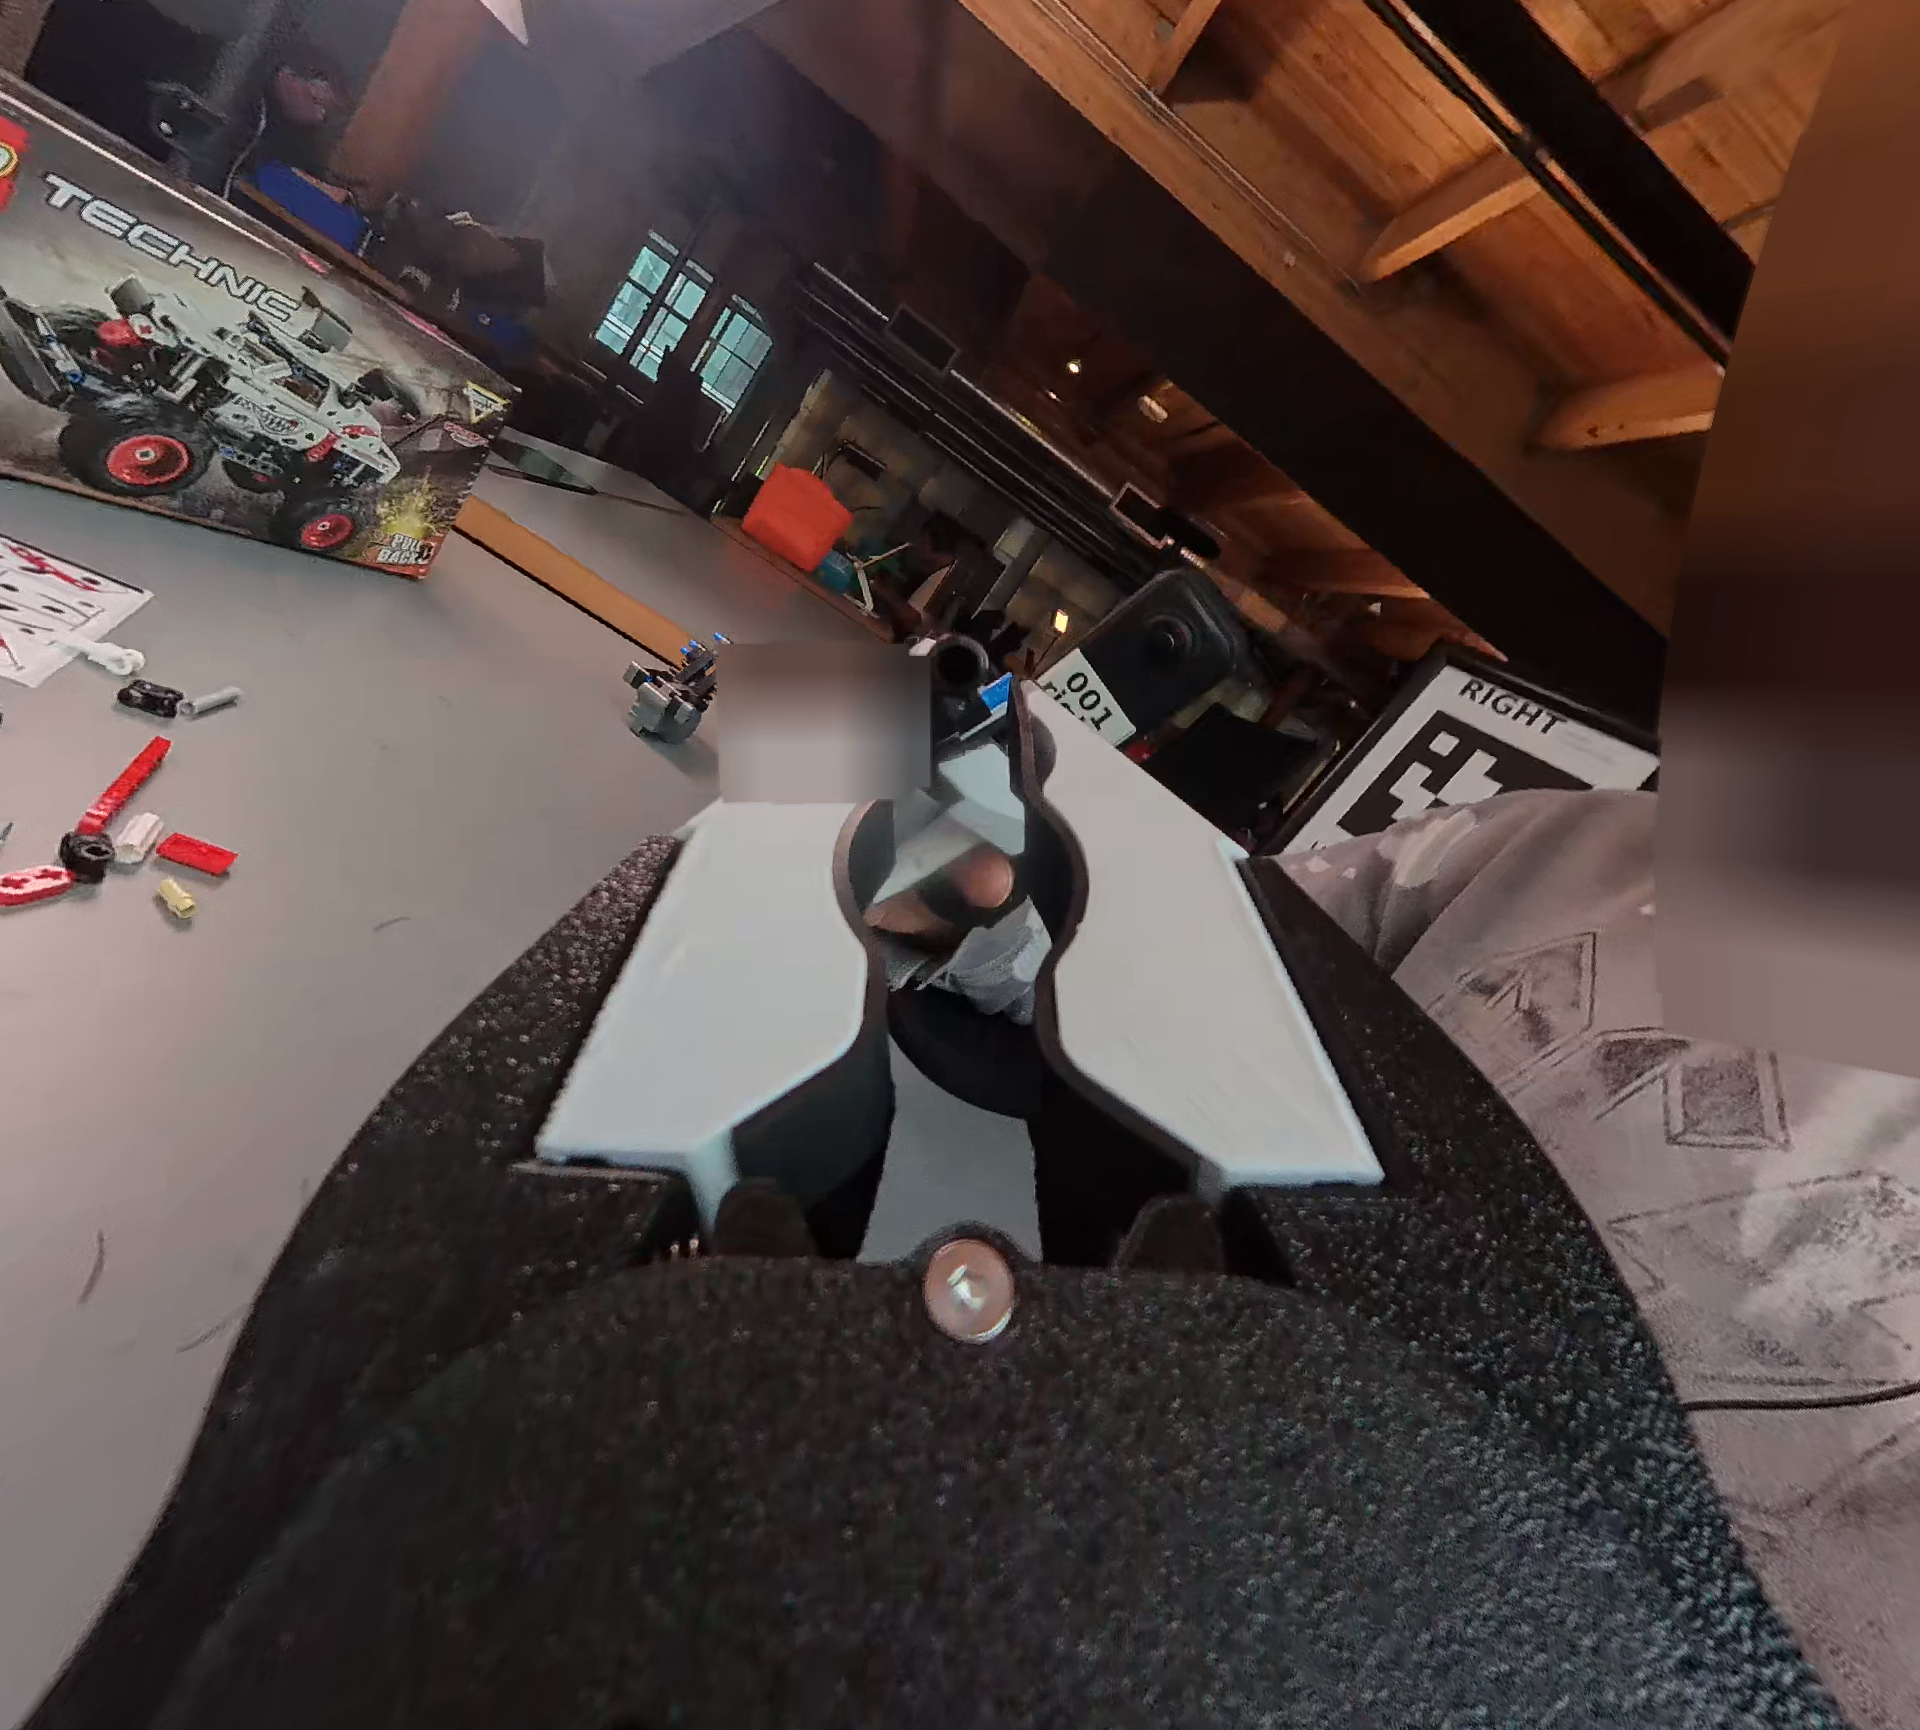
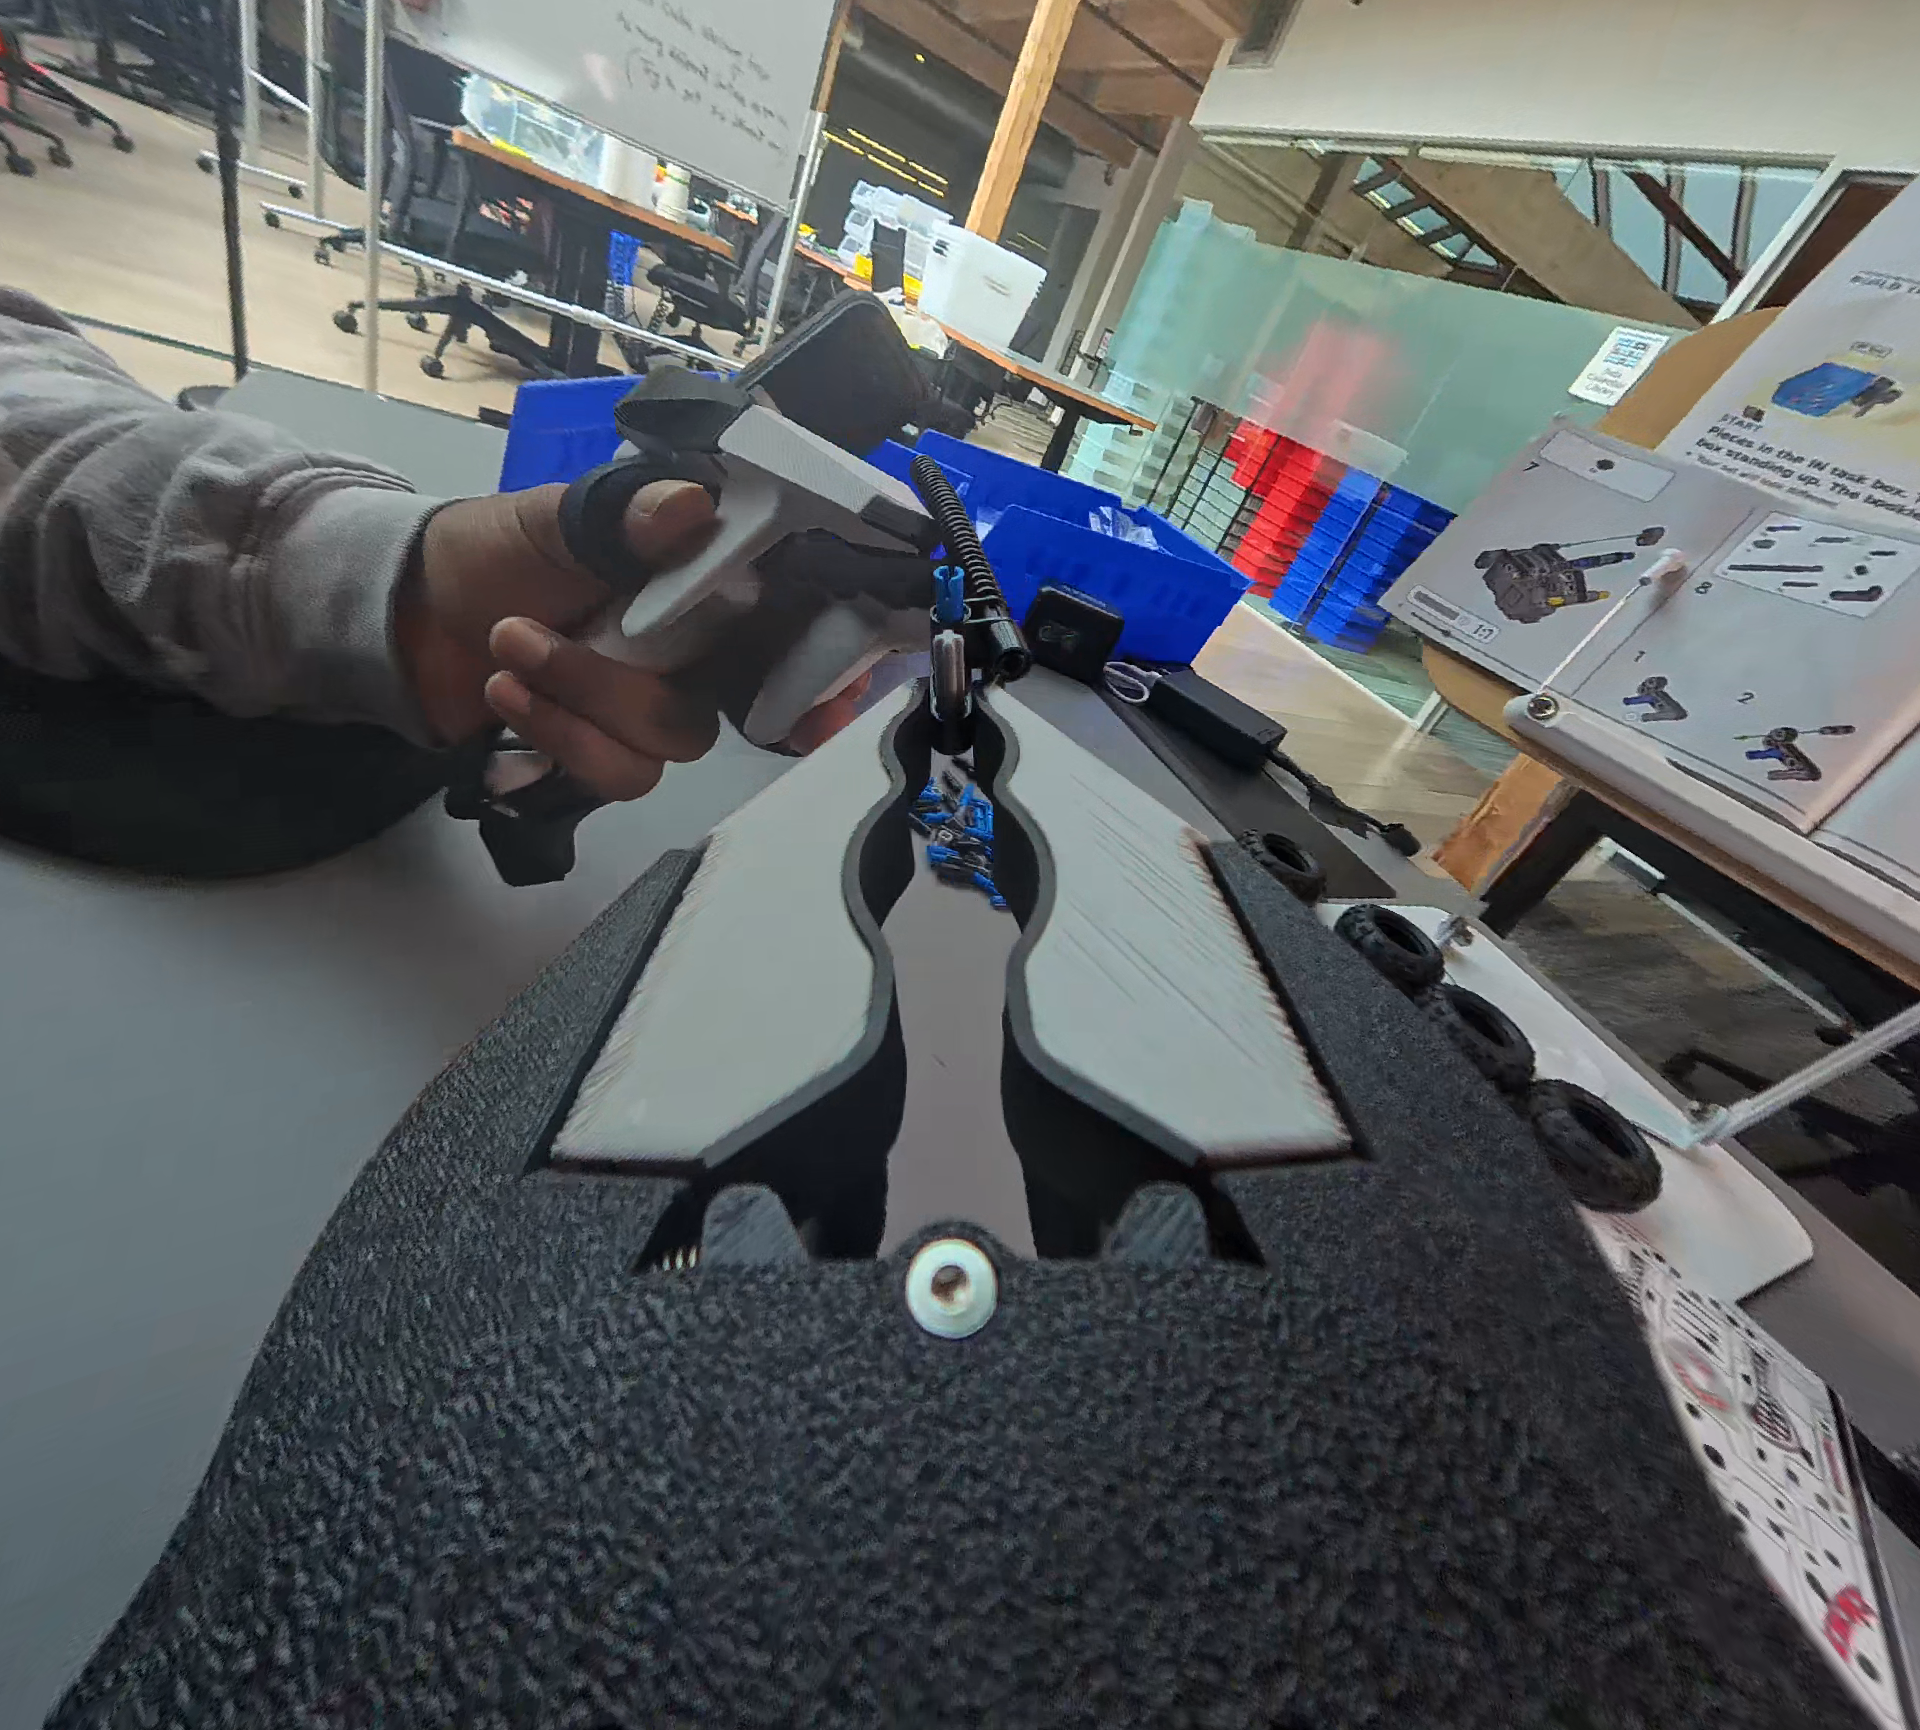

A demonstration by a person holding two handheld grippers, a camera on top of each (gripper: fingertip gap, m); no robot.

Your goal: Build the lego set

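My right gripper (image 2: 954,712) is shut at its tips on a small Lego assembly (image 2: 948,664): a grey tube with a blue pin (image 2: 945,584) on top and a black connector beside it. My left gripper (image 1: 1016,712) faces it, nearly closed, tips at the same assembly, of which a black tubular end (image 1: 956,660) shows. A hand holds the left gripper (image 2: 769,496) in the right wrist view. The right gripper's camera (image 1: 1179,641) shows in the left wrist view. Both are held above the grey table (image 1: 364,901).
The Lego box (image 1: 239,392) stands at the far left, with loose red and black pieces (image 1: 125,807) and a small grey subassembly (image 1: 673,701) nearby. Blue bins (image 2: 1101,568), an instruction booklet on a stand (image 2: 1714,610), black tyres (image 2: 1486,1041) and a pile of blue pins (image 2: 956,823) lie beyond. Only a small space, under 4 cm, lies between the two pairs of fingers.
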